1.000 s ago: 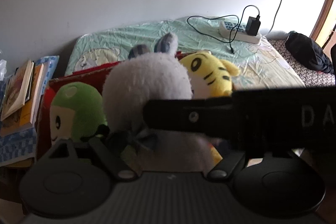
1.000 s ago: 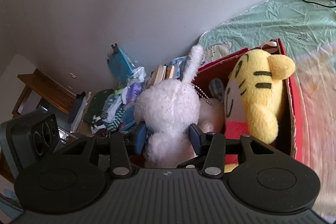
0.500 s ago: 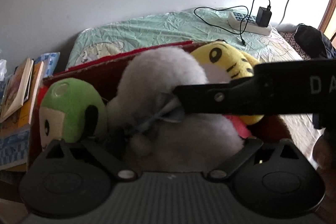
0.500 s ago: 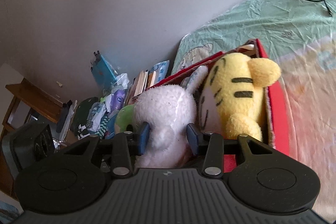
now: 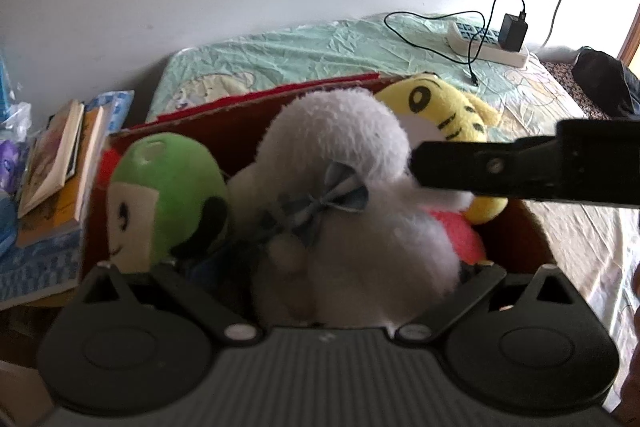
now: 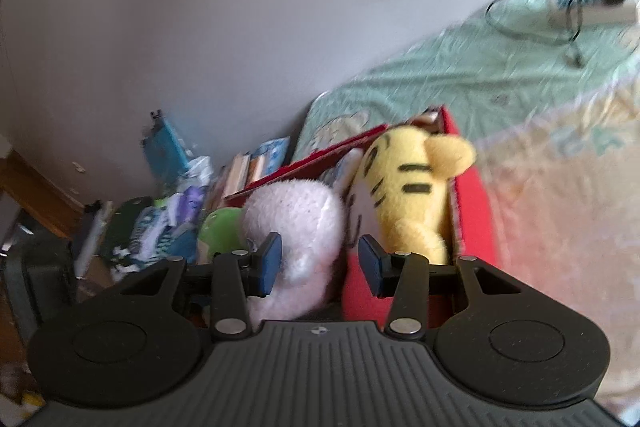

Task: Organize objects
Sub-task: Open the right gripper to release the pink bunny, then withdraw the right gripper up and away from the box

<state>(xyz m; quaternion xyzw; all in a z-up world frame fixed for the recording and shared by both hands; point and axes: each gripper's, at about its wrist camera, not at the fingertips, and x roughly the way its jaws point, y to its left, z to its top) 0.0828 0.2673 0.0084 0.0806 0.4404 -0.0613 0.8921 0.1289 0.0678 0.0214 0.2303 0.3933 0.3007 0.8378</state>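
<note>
White plush bunny set in red box

Blue-padded right gripper [image 6: 319,264] is seen spread, w/ fluffy white plush bunny [image 5: 344,195] between pads, inside red cardboard box [image 6: 474,211] btwn green round plush [image 5: 164,195] & yellow striped tiger plush [image 6: 404,191]. Left gripper [image 5: 320,267]: state can't be told, tips hidden.

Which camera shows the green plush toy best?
The left wrist view. There the round green plush toy shows its white face and eye inside the red cardboard box. In the right wrist view only a blurry green sliver peeks out beside the fluffy white plush bunny.
</note>
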